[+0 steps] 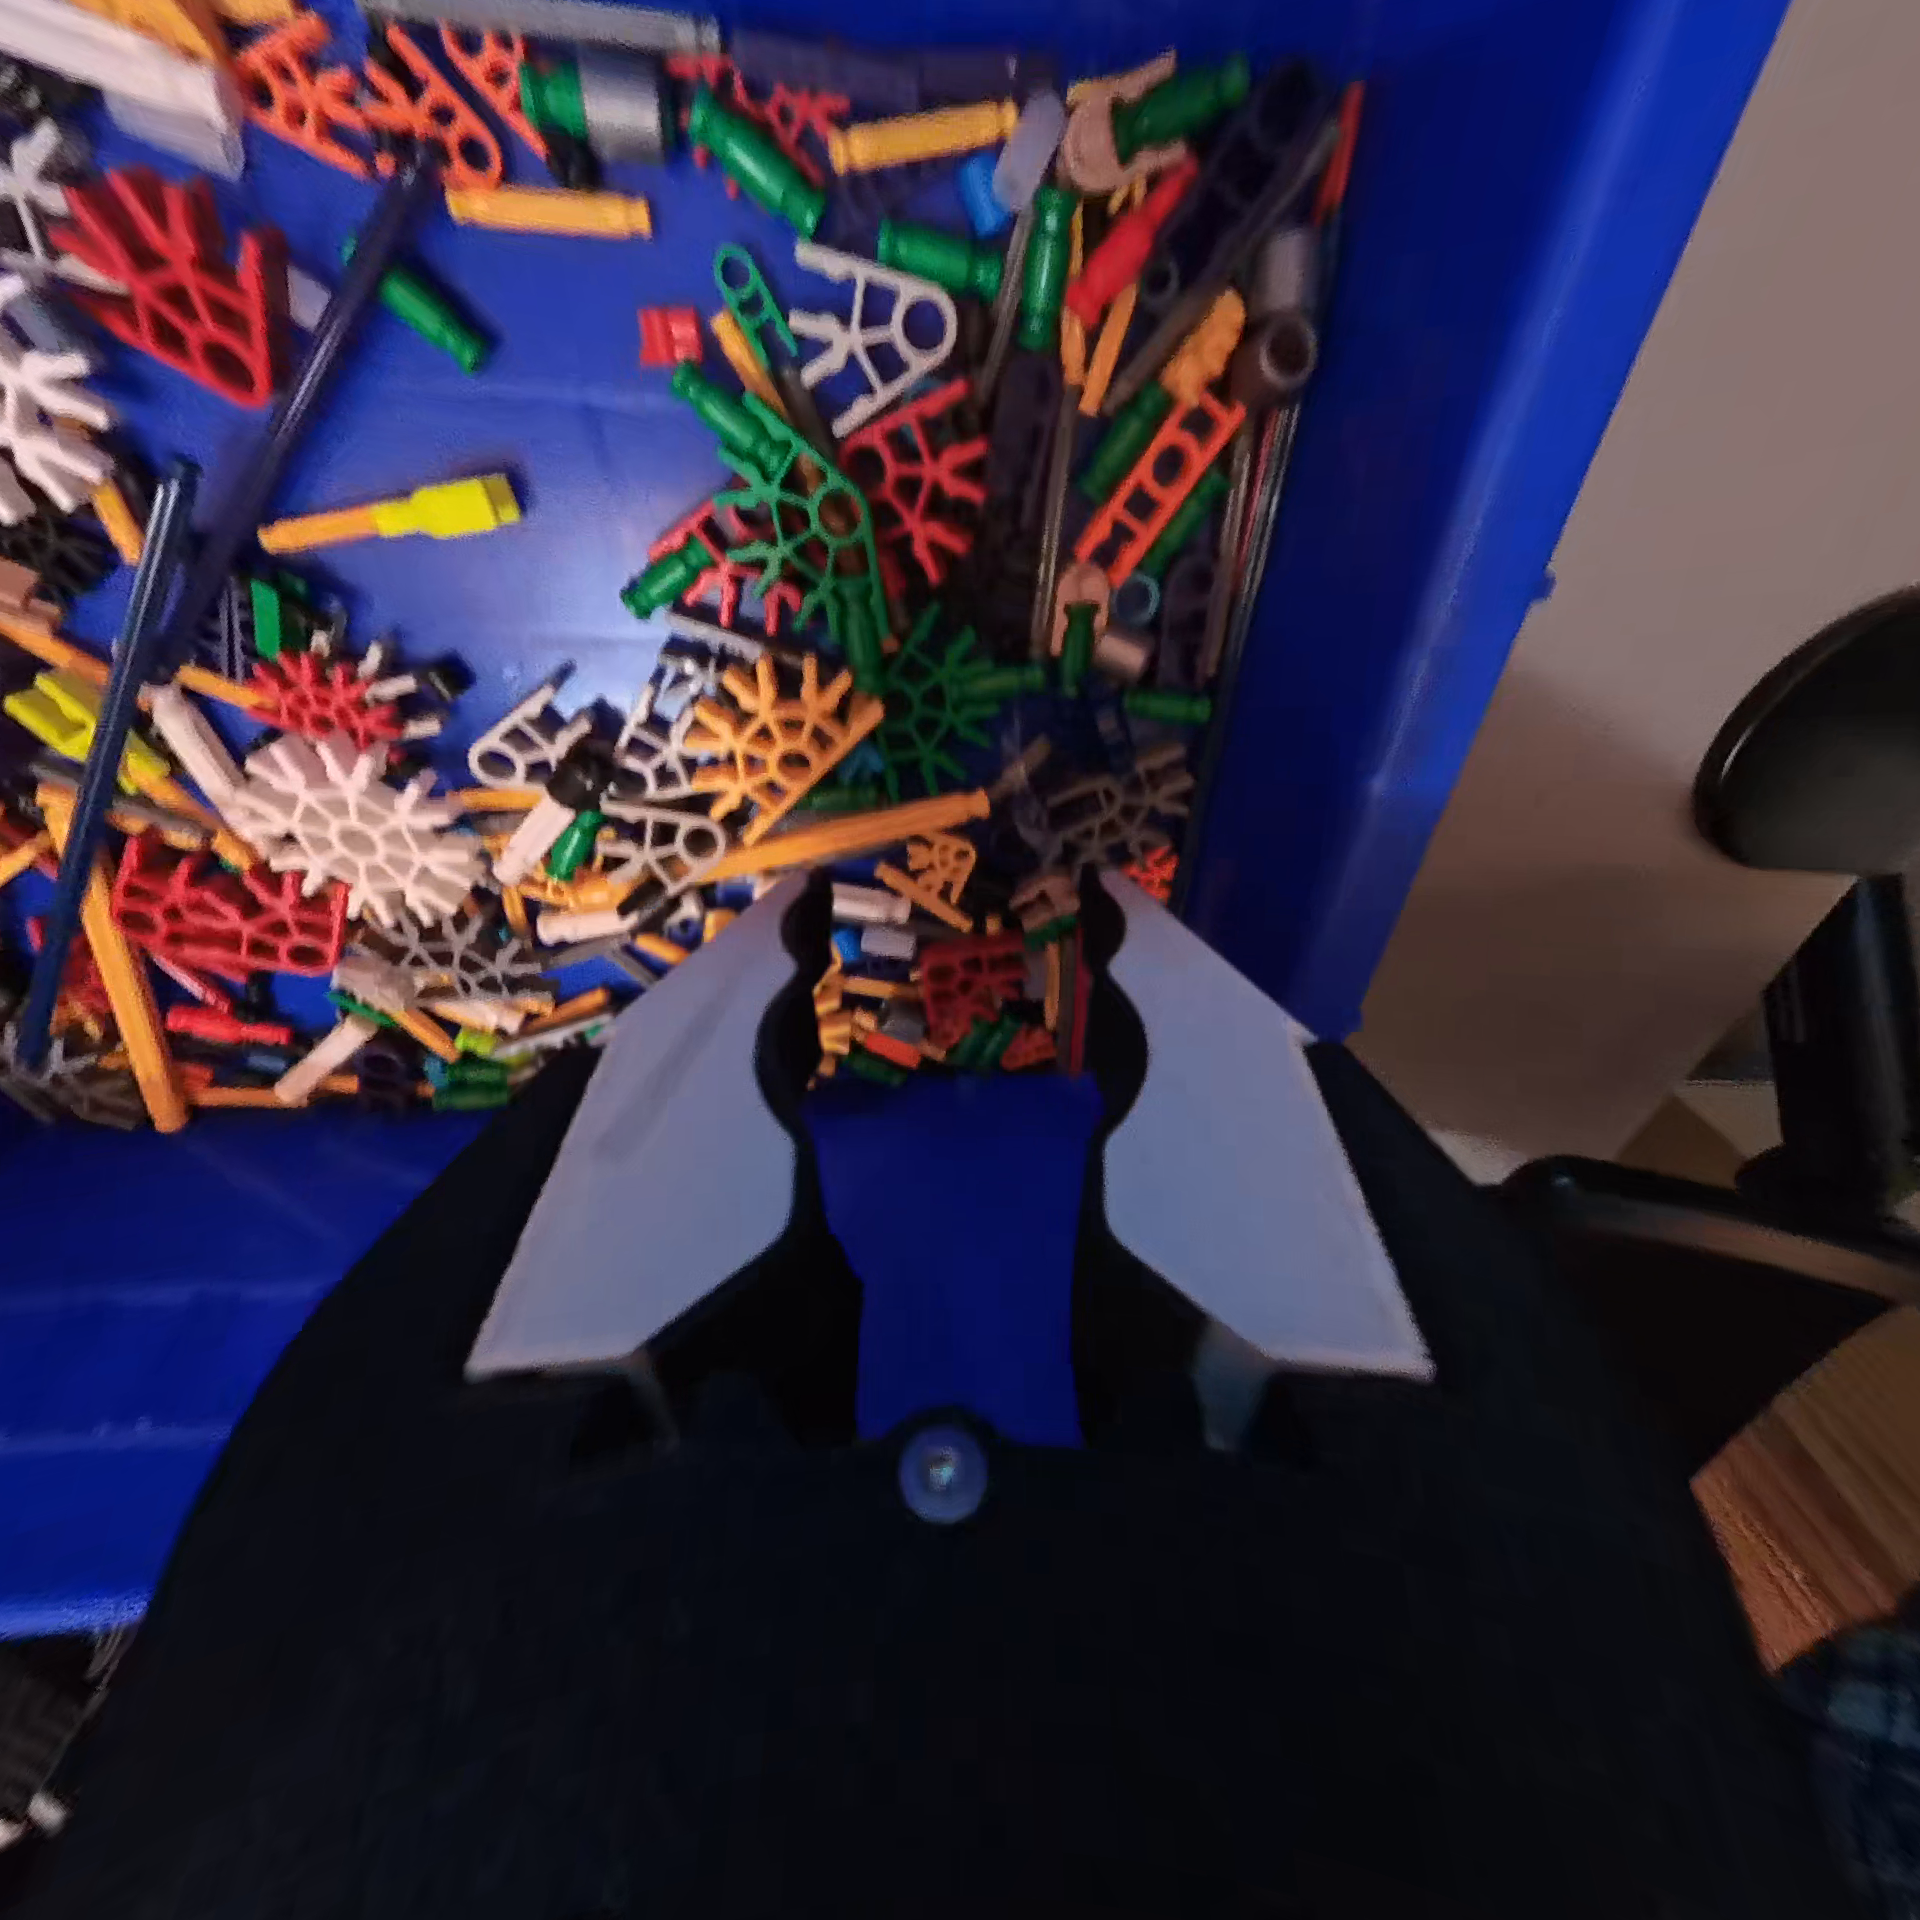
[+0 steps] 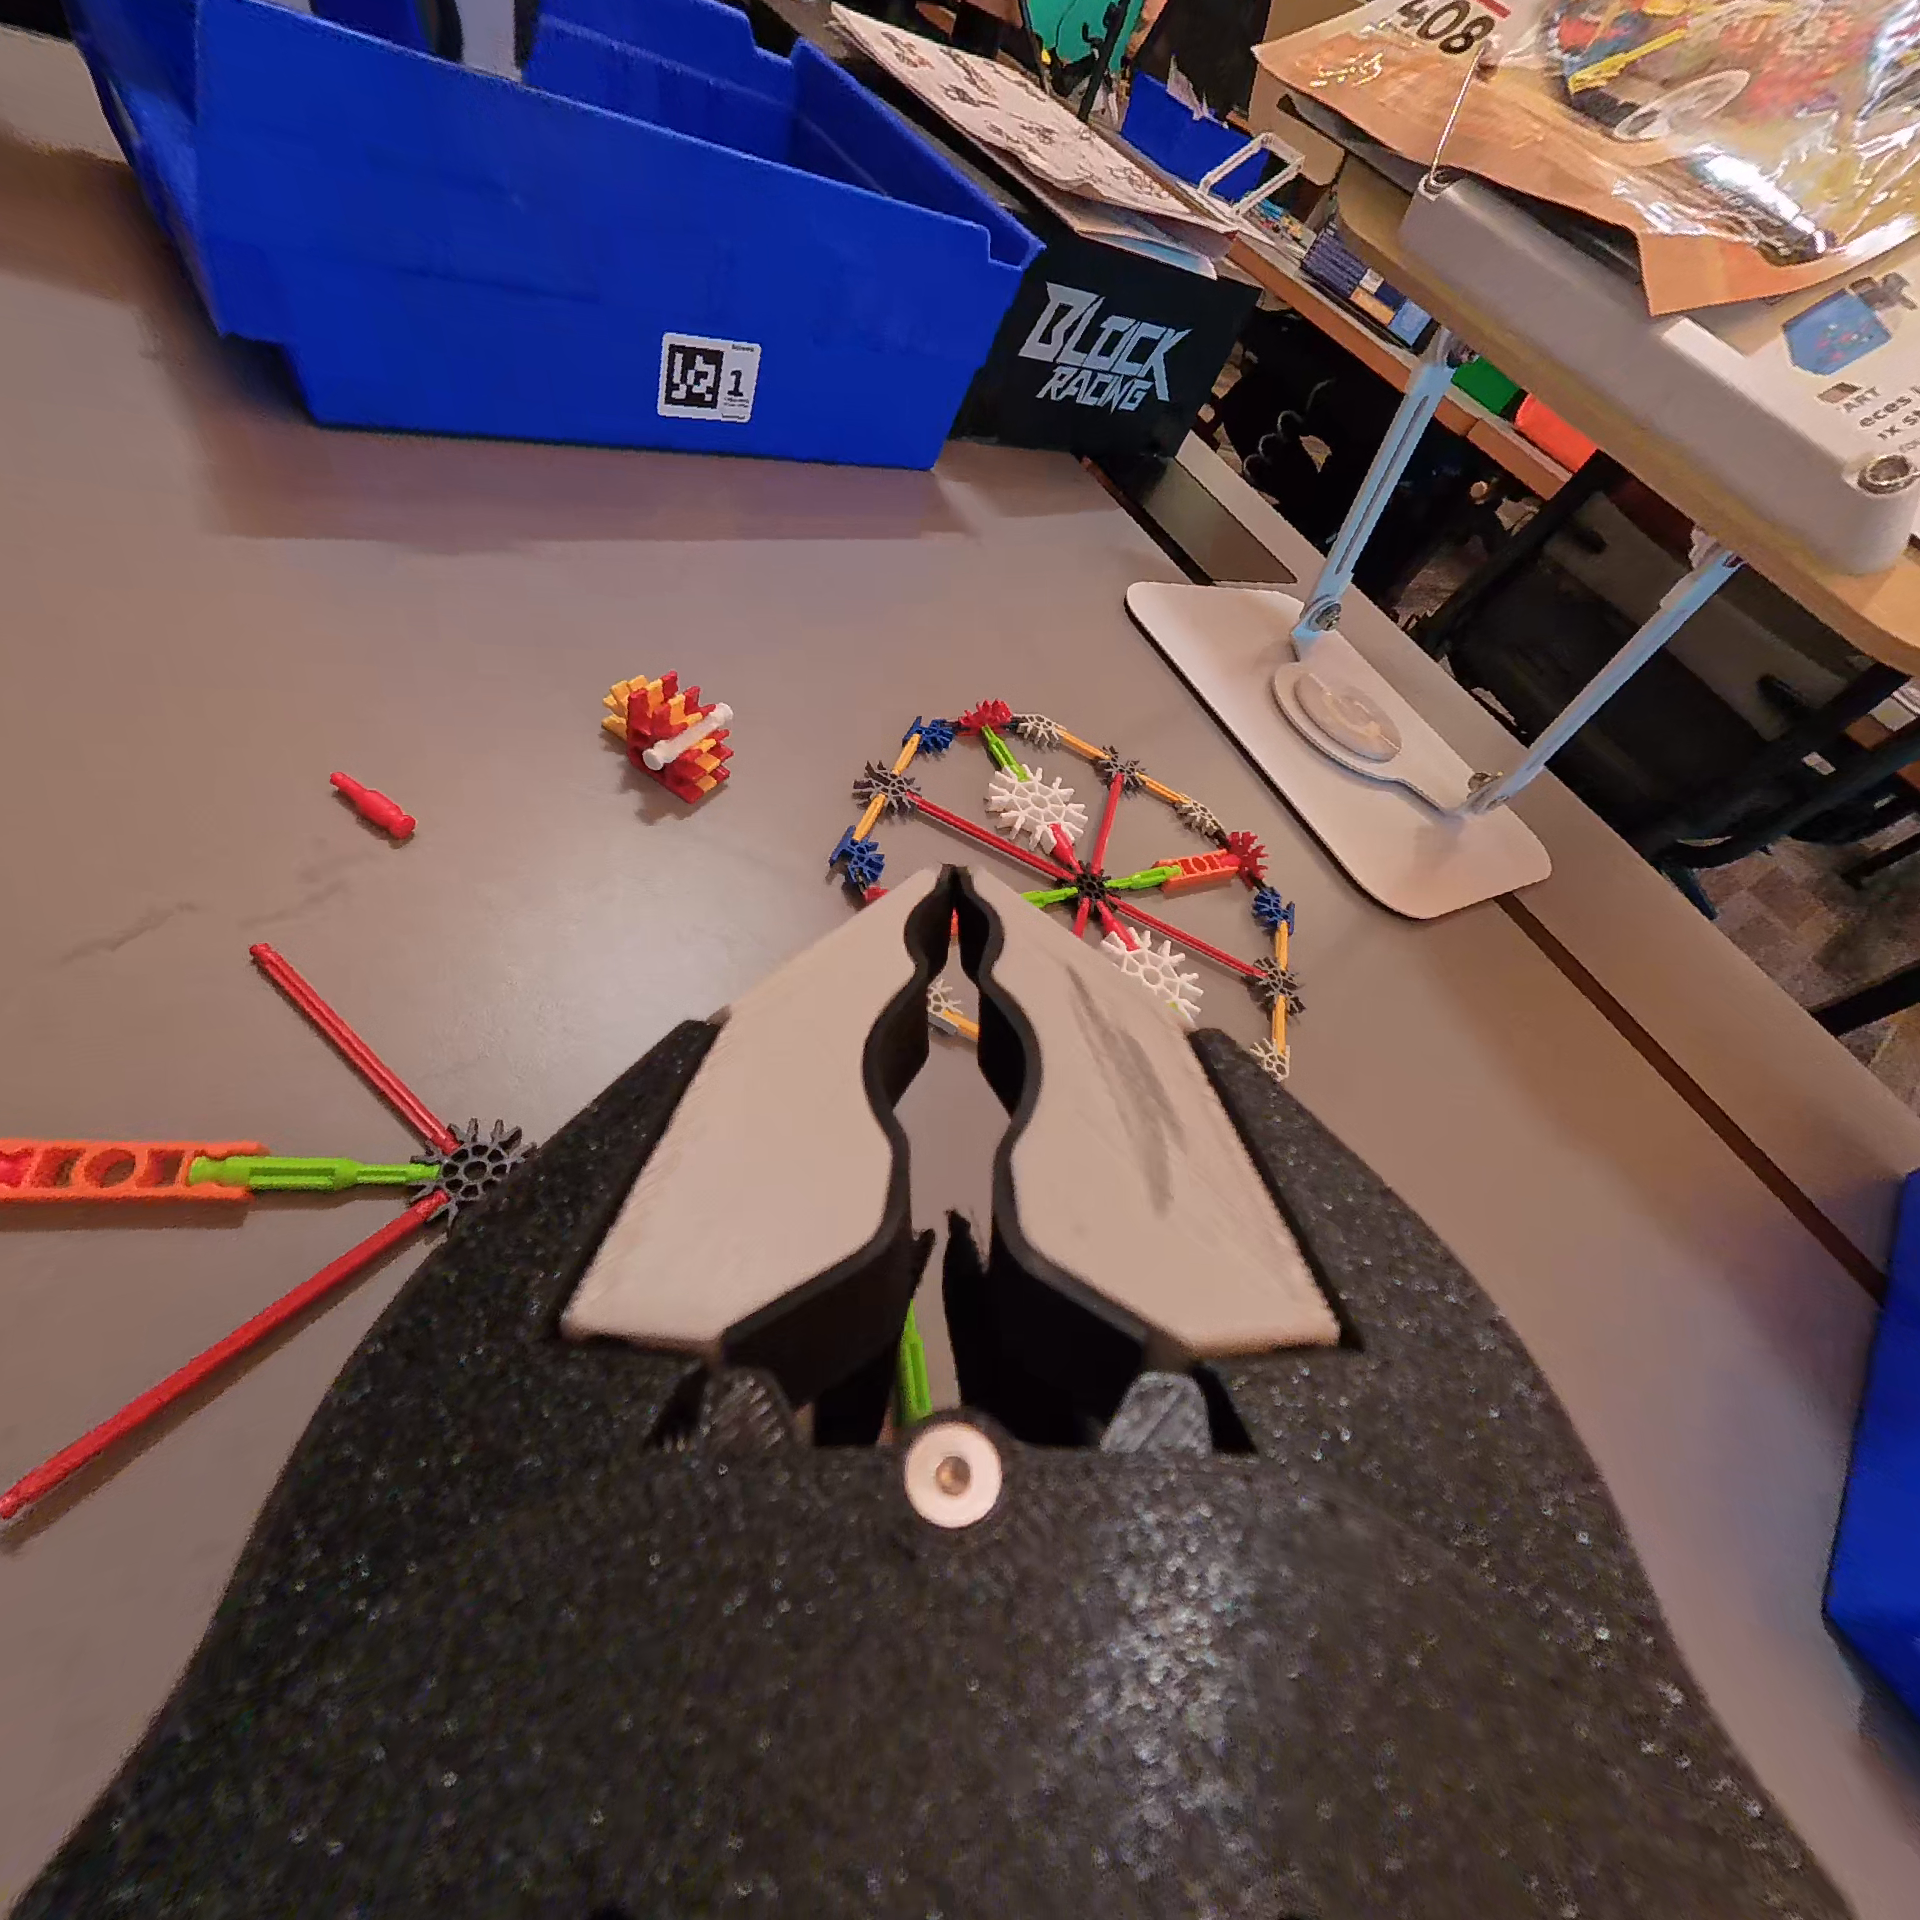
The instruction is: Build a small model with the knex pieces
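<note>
Two tools: left gripper [image 1: 951,894] gapes over the blue bin [image 1: 1475,520] of loose construction pieces [image 1: 790,727]; right gripper [image 2: 954,881], tips together, hovers by the rod wheel [image 2: 1081,883], whether pinching it unclear.

The left hand-held gripper [image 1: 951,894] has pale grey fingers on a black body, over a blue bin [image 1: 1455,520] of loose building pieces [image 1: 790,727] in red, orange, green, white, yellow and black. The right hand-held gripper [image 2: 954,883] has grey fingers on a speckled black body. The worktop [image 2: 520,644] is plain grey-brown. The toy wheel [image 2: 1081,883] has red and light green spokes, with white, blue, red and black connectors. A small stack [image 2: 670,736] is red and yellow.
</note>
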### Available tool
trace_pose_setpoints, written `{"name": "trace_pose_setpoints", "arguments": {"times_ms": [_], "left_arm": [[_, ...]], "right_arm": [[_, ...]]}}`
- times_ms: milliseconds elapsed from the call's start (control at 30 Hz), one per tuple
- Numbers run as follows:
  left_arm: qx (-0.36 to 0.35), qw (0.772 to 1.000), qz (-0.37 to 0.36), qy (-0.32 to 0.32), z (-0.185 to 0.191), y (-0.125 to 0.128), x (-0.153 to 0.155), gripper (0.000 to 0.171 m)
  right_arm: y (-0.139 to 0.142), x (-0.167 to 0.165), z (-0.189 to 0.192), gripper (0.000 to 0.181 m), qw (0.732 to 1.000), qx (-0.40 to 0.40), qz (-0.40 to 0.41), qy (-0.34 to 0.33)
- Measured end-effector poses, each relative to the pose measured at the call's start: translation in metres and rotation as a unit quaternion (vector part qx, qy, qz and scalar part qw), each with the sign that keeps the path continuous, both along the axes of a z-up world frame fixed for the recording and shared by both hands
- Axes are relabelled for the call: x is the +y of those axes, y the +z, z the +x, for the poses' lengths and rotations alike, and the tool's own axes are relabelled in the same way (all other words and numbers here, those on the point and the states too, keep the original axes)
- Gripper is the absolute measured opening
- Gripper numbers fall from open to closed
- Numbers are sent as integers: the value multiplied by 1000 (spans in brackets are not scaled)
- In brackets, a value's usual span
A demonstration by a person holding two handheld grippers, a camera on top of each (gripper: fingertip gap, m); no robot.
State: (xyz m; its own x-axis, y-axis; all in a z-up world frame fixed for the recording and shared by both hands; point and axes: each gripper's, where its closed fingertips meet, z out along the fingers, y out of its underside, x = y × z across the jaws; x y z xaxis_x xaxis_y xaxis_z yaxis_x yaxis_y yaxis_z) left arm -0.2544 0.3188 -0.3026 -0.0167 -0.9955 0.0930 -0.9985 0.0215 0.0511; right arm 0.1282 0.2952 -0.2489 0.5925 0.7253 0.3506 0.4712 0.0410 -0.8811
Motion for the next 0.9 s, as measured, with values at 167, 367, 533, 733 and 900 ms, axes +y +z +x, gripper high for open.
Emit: {"name": "trace_pose_setpoints", "arguments": {"times_ms": [167,367,533,733,900], "left_arm": [[76,996,38,-23,-27,-6,3,71],[151,984,70,-63,-50,-20,6,98],[162,979,96,-82,-47,-21,16,118],[100,985,124,-72,-22,-18,35,87],[37,973,226,-35,5,-2,87,71]], "right_arm": [[2,1,2,0,1000,4,3,-2],[4,0,2,0,1000,8,5,0],[8,-1,4,0,1000,7,13,-2],[12,-2,7,0,1000,19,15,1],[14,-3,9,0,1000,20,19,-2]]}}
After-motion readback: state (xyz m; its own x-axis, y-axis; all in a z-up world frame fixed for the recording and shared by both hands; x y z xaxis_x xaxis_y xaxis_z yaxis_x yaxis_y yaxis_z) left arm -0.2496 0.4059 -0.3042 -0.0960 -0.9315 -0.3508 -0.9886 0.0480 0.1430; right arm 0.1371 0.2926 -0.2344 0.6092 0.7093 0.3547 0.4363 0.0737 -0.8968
